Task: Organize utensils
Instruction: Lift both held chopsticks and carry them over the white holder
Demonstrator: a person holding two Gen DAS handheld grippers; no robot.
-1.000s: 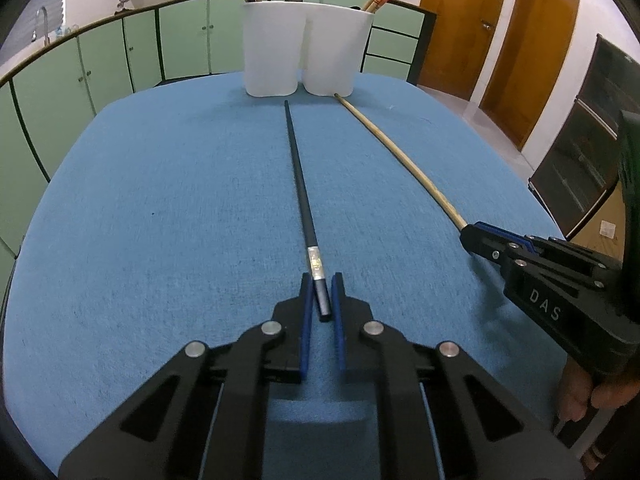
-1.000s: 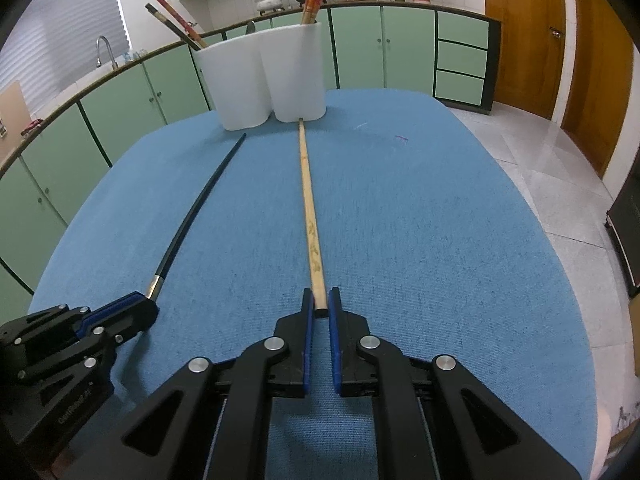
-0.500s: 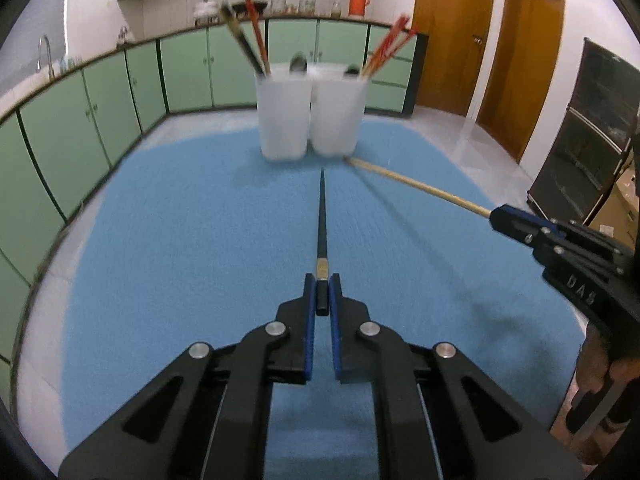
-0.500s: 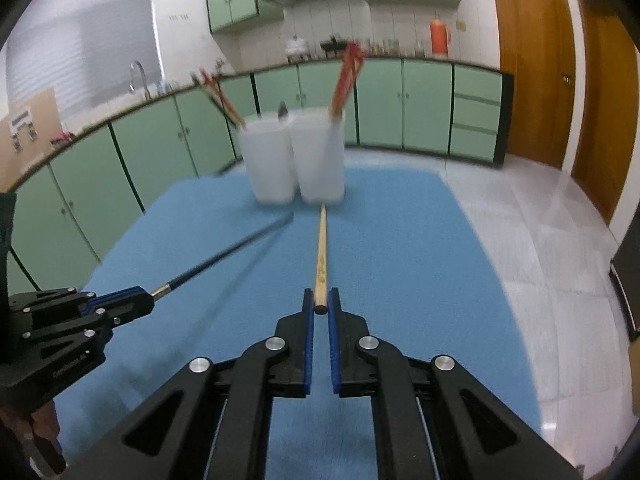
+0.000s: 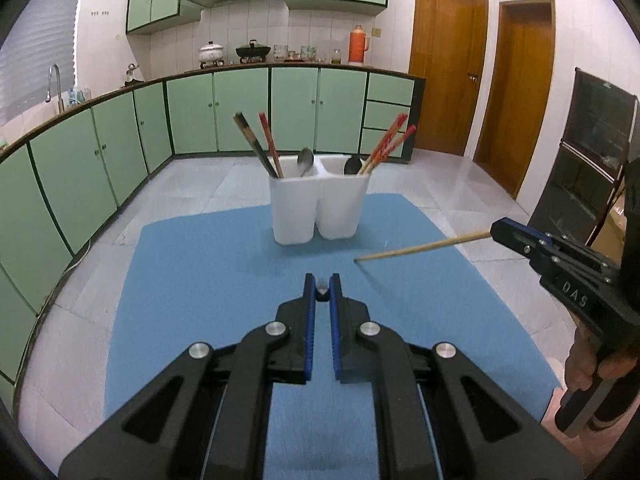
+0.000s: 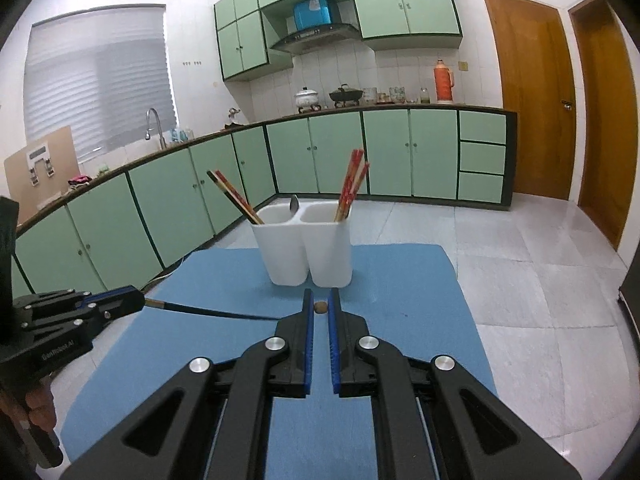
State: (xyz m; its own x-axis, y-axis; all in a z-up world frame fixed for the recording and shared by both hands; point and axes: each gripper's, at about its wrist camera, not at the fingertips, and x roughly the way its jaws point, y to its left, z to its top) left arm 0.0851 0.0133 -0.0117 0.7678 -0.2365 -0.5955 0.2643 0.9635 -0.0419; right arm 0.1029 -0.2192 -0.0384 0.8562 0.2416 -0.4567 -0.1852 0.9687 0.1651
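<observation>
Left wrist view: we see our left gripper (image 5: 322, 289) with its fingers (image 5: 308, 300) narrowed onto the butt end of a black chopstick (image 5: 322, 290), which from here shows only end-on between the blue pads. In the right wrist view that same chopstick (image 6: 208, 312) runs as a long dark shaft from the left gripper (image 6: 134, 298) out over the blue mat (image 6: 420, 320), clear of the surface.

Our right gripper (image 6: 320, 307) is likewise pinched tight on a wooden chopstick (image 6: 320, 307), seen end-on as a small brown disc between its pads. From the left wrist view the right gripper (image 5: 496, 231) comes in from the right edge, a hand (image 5: 596, 364) wrapped around its handle, and the wooden chopstick (image 5: 424, 247) sticks out of it toward the middle of the mat (image 5: 180, 280), its tip hanging above the cloth.

At the far edge of the mat, about midway along it, stands a white double holder (image 5: 319, 208). Its left cup holds a dark chopstick and a red one (image 5: 269, 142), plus a spoon (image 5: 306, 161); its right cup holds red chopsticks (image 5: 390, 140) and a dark spoon (image 5: 352, 165). Both held chopsticks point roughly toward the holder (image 6: 308, 252) and stop short of it.

Behind the table, green cabinets (image 6: 400, 148) line the wall.
</observation>
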